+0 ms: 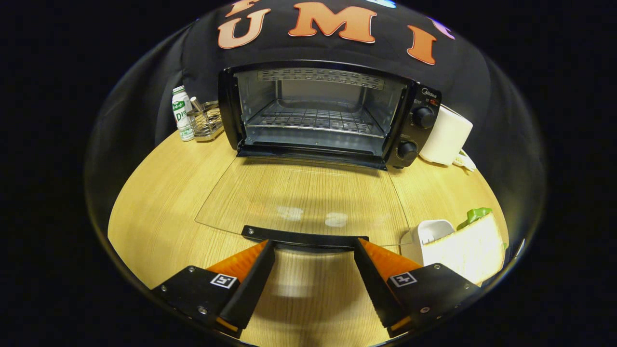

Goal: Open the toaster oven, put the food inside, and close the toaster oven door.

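Black toaster oven [328,113] w/ two round knobs sits at the back of the light wood-grain worktop [159,202]. Its clear glass door [303,200] is folded right down, lying flat toward the tongs [314,246]; wire rack inside is bare. Tongs are spread wide, pinching nothing, tips just at the door's black handle bar [303,237].

Step in hand, as I judge it: door's open, so go fetch the food. Likely candidate is the pale flat slab, bread-like, w/ a green bit behind it [475,248], to the right of the right finger, beside a small white cup-like holder [431,233]; can't confirm what it is. To do it well: swing right, keep tongs wide, close gently on the slab's faces so it doesn't crush, lift clear of the holder, then carry it over the door w/o leaning on the glass.

Writing: "Midea" on oven panel above the knobs. Small white bottle w/ green label [182,118] left of oven; label too small to read.
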The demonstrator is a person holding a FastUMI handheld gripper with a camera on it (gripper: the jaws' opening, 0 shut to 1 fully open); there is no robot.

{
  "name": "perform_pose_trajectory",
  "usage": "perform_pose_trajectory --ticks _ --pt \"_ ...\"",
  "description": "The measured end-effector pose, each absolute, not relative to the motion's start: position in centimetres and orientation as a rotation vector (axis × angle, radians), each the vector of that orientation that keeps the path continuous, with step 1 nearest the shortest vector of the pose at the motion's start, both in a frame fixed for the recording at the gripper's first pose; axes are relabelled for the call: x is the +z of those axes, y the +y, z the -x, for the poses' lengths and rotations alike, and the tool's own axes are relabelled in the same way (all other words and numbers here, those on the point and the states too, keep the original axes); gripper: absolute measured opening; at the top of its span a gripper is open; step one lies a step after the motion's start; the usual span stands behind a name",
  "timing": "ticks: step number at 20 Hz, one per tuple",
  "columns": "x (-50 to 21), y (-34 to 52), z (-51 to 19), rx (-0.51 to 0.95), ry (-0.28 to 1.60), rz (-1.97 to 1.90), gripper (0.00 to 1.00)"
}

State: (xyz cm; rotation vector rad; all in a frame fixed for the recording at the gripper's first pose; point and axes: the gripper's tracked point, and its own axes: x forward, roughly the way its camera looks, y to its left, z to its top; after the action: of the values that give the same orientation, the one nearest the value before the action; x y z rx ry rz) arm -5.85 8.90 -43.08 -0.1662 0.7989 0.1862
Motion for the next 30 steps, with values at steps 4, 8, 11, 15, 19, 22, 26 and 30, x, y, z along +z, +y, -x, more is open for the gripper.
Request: perform_pose_trajectory --ticks 4,8,11,15,19,22,26,30 --pt "-40.2 8.9 6.1 0.302 0.829 0.072 0.99" --pt "-36.5 6.5 7.4 0.481 0.918 0.06 0.99" --pt "-34.0 2.4 7.2 0.502 0.965 0.038 0.98" --pt "-32.9 -3.8 6.4 0.461 1.057 -0.01 0.99" --pt "-33.3 -8.7 6.6 0.431 1.176 -0.068 0.99" --pt "-34.4 -11.6 6.6 0.39 1.24 -0.098 0.99" --pt "-36.5 -13.7 6.6 0.361 1.295 -0.142 0.99" --pt "-37.8 -13.2 6.2 0.378 1.311 -0.24 0.99"
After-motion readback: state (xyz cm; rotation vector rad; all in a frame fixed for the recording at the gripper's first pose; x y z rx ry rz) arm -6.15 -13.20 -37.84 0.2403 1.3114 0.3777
